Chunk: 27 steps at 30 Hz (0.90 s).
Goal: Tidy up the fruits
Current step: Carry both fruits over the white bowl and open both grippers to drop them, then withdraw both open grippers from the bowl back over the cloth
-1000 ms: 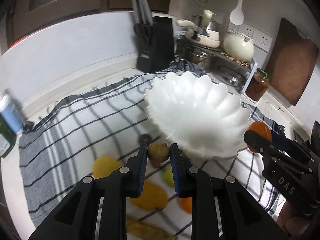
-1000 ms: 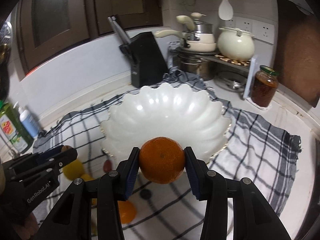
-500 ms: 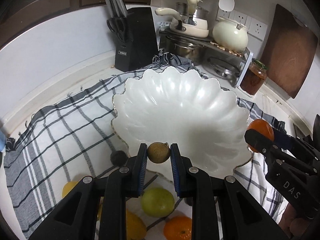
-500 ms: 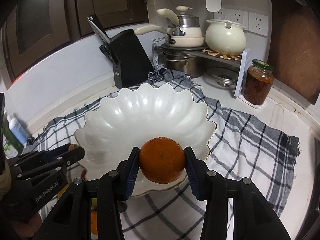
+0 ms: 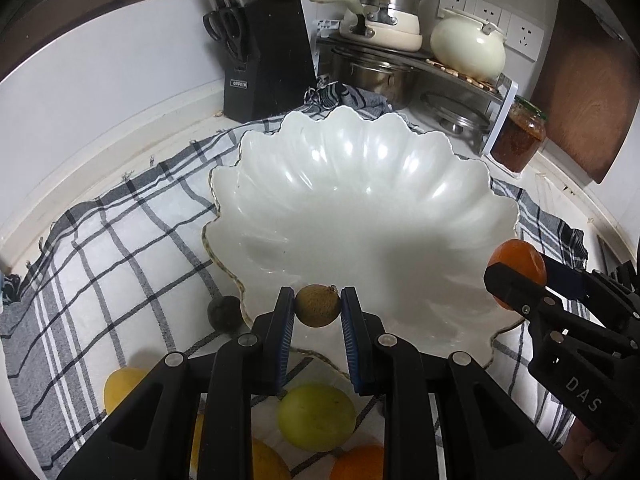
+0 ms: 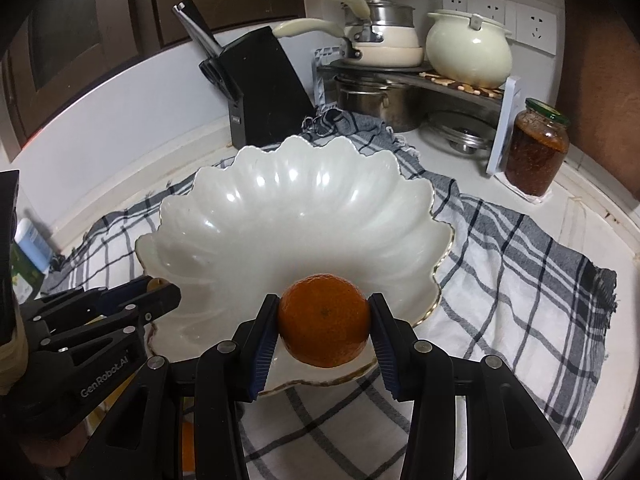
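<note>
Over the past second both hands have carried their fruit in from the cloth side to the near rim of the white bowl point(image 5: 360, 208), so the view that a moment ago showed loose fruit under the claws now shows the bowl's inside ahead. On the left, the left gripper point(image 5: 317, 312) is clamped on a small brown kiwi-like fruit point(image 5: 317, 305), which sits between the blue pads just over the bowl's near edge. Behind and below it the checked cloth point(image 5: 120, 248) holds what is left to gather: a dark round fruit point(image 5: 224, 312) beside the rim, a yellow one point(image 5: 124, 386), a green one point(image 5: 316, 416) and an orange one point(image 5: 356, 462) at the bottom edge. To the right, the right gripper point(image 6: 323, 320) is closed on an orange point(image 6: 323, 319), its pads pressing both sides, held over the near part of the bowl. The bowl itself looks empty, so these would be the first two pieces in; judging by the positions, both claws seem ready to let go, and the job is barely started
</note>
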Motion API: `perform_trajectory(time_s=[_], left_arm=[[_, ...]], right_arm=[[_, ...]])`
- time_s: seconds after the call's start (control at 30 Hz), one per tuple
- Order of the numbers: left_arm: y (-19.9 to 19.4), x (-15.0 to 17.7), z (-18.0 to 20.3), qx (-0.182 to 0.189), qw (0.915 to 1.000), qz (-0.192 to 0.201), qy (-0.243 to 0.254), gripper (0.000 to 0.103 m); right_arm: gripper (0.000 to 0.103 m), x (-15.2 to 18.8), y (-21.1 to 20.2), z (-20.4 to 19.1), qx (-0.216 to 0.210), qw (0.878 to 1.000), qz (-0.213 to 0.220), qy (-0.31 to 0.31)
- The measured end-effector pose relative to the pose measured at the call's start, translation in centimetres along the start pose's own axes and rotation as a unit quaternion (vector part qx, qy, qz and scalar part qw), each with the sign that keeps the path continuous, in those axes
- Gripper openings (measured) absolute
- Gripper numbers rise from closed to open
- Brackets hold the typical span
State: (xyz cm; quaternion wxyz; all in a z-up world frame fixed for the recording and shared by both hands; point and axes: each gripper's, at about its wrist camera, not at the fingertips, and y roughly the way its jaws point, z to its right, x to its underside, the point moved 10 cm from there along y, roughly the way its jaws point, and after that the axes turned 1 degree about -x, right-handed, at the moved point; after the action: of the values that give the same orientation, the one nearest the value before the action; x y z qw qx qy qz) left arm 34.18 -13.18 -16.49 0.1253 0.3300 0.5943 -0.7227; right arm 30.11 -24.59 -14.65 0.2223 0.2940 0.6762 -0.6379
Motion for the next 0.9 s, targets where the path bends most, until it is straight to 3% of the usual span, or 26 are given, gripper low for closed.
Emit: perform_trajectory(time_s=[0.3, 0.33, 0.4, 0.43, 0.9], left_arm=[[-0.4, -0.3, 0.0, -0.009, 0.9999, 0.010, 0.005, 0.044], [-0.5, -0.4, -0.1, -0.012, 0.9998, 0.012, 0.006, 0.046], [-1.0, -0.5, -0.3, -0.021, 0.9996, 0.017, 0.006, 0.059], [-1.2, -0.5, -0.4, -0.024, 0.9995, 0.019, 0.005, 0.061], [-4.6, -0.3, -0.9, -0.029, 0.9988, 0.040, -0.005, 0.065]], right_arm=[[0.050, 0.0, 0.0, 0.6, 0.000, 1.000, -0.005, 0.018], [0.054, 0.0, -0.2, 0.7, 0.004, 1.000, -0.001, 0.019], [0.075, -0.4, -0.9, 1.0, 0.017, 1.000, 0.015, 0.020], [0.078, -0.6, -1.2, 1.1, 0.022, 0.999, 0.021, 0.019], [0.079, -0.9, -4.6, 0.5, 0.035, 0.998, 0.048, 0.016]])
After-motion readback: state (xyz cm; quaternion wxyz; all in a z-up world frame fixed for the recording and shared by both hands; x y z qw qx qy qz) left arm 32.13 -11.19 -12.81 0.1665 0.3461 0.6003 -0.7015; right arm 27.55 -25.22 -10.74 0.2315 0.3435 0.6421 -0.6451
